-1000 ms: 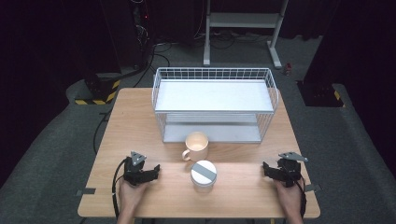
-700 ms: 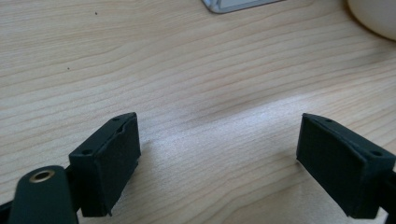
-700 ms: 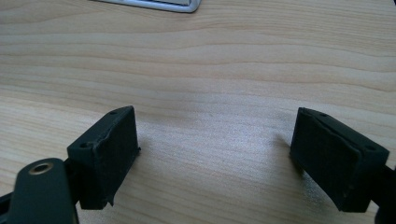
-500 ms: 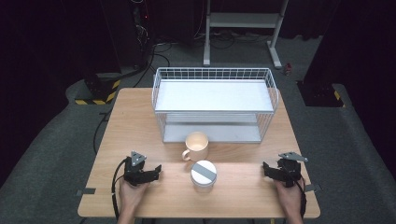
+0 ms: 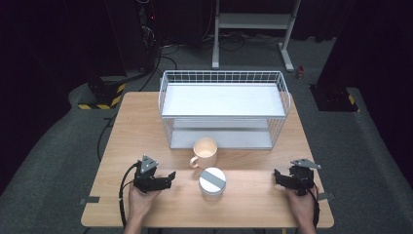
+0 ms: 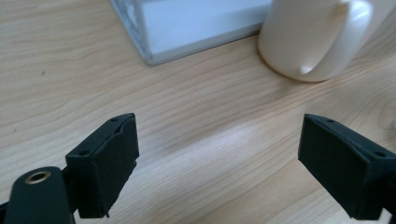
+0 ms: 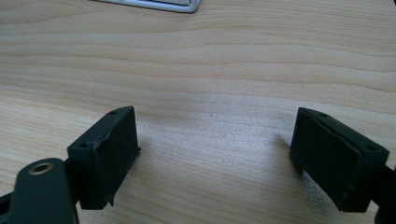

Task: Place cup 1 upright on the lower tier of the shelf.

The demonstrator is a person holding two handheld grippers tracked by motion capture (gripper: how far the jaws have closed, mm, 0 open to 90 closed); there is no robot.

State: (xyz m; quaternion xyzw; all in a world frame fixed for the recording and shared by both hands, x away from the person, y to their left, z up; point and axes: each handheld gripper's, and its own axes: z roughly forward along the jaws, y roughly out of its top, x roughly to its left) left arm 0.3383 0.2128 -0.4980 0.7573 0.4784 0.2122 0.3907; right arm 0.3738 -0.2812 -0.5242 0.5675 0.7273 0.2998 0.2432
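A cream mug (image 5: 205,150) stands upright on the wooden table (image 5: 136,131), just in front of the white wire rack (image 5: 224,105). A white round container with a grey lid (image 5: 212,181) sits a little nearer, to the mug's front right. My left gripper (image 5: 170,177) rests on the table at the front left, open, jaws wide apart with bare wood between them. Its own view has the mug (image 6: 317,37) ahead to the right. My right gripper (image 5: 276,176) rests open at the front right, over bare wood (image 7: 215,116).
The rack's white lower shelf edge (image 6: 187,32) lies ahead of the left gripper. Strips of grey tape (image 5: 89,200) mark the table's front corners. Black cables trail from both grippers. Dark floor, cables and a metal stand (image 5: 253,22) lie beyond the table.
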